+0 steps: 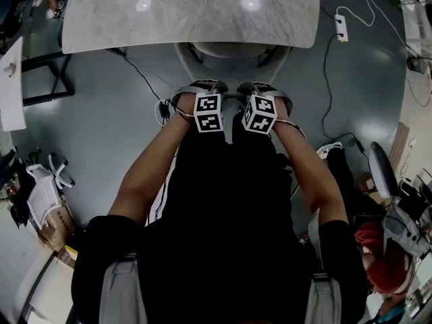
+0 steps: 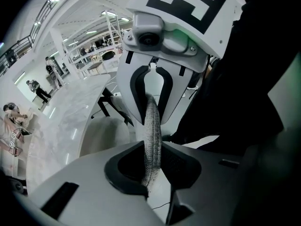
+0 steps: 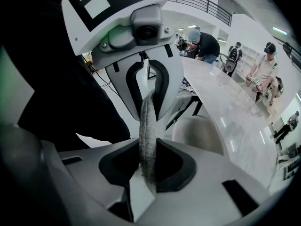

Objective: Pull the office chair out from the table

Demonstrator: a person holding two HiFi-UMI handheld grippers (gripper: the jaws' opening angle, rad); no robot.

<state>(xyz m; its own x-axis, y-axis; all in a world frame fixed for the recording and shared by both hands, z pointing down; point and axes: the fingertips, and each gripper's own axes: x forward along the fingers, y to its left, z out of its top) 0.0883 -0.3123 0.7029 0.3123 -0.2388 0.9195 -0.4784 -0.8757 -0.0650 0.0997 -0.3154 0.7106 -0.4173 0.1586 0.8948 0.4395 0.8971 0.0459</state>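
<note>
Left gripper [image 2: 153,171] is pinching the top edge of the backrest [image 2: 151,121] of the office chair [image 1: 233,54]. Its jaws are drawn in part-way onto the thin grey rim, pressing it from both sides, with nothing else between them. The chair is sitting at the centre of the head view, seat [image 3: 197,131] tucked under the near edge of the pale marbled counter [image 1: 189,12], back turned away from it, and glossy grey floor [image 1: 115,120] is showing around it. Handling, judged: a chair like this is carrying some weight but is probably riding on castors (base hidden, not confirmed), so a steady, level pull away from the counter should be enough. The rim is looking soft and knitted, giving under the pads, so it may be slipping or flexing if yanked. The top edge, either side of centre, is looking like the sensible hold, and both grippers are taking it there, close together. Looks: rounded, light grey cushioned seat, and a speckled grey fabric band running along the back's top. Right gripper [image 3: 148,166] is clamping the same rim just beside the left one, jaws likewise narrowed onto the fabric.
</note>
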